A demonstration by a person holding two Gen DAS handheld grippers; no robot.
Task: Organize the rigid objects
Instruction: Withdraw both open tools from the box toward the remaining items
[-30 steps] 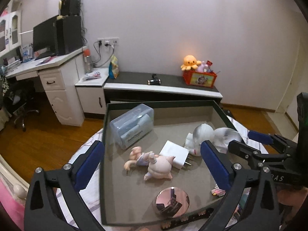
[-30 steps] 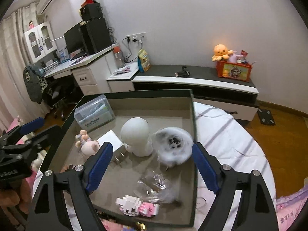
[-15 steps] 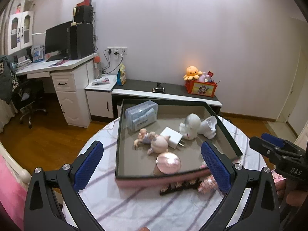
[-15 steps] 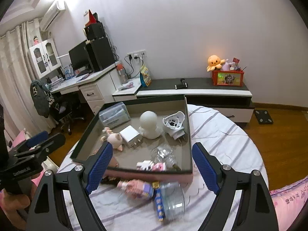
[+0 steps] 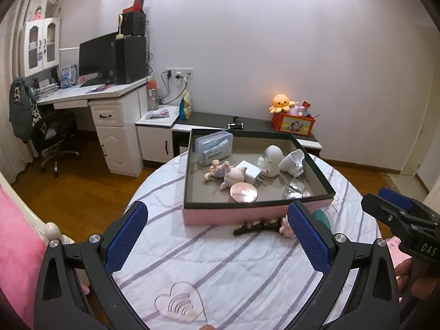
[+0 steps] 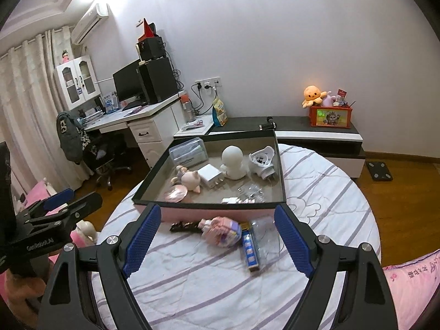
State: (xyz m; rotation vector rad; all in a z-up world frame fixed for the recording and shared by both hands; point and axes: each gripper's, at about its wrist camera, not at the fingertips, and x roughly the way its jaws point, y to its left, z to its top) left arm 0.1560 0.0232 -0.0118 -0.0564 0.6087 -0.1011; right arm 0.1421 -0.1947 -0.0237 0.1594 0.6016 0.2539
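A pink box with a dark rim point(image 5: 236, 216) point(image 6: 214, 207) sits on the round striped table. It holds a clear case point(image 5: 214, 147), a pig figurine point(image 5: 232, 177), a white charger point(image 5: 251, 174), a white round figure point(image 5: 271, 156), a white fan-like piece point(image 5: 294, 159) and a pink disc point(image 5: 243, 192). In front of the box lie a dark hair clip point(image 6: 184, 227), a pink toy point(image 6: 222, 229) and a blue stick point(image 6: 250, 250). My left gripper point(image 5: 217, 239) and right gripper point(image 6: 217, 240) are both open and empty, held back above the near table.
A clear heart-shaped piece point(image 5: 180, 302) lies near the table's front edge. A desk with a monitor point(image 5: 96, 57) and chair stands at the left, a low cabinet with an orange plush point(image 5: 283, 101) behind the table. Pink bedding flanks both sides.
Both grippers have pulled back and up from over the box. The whole table and the items in front of the box have come into view. Both stay open.
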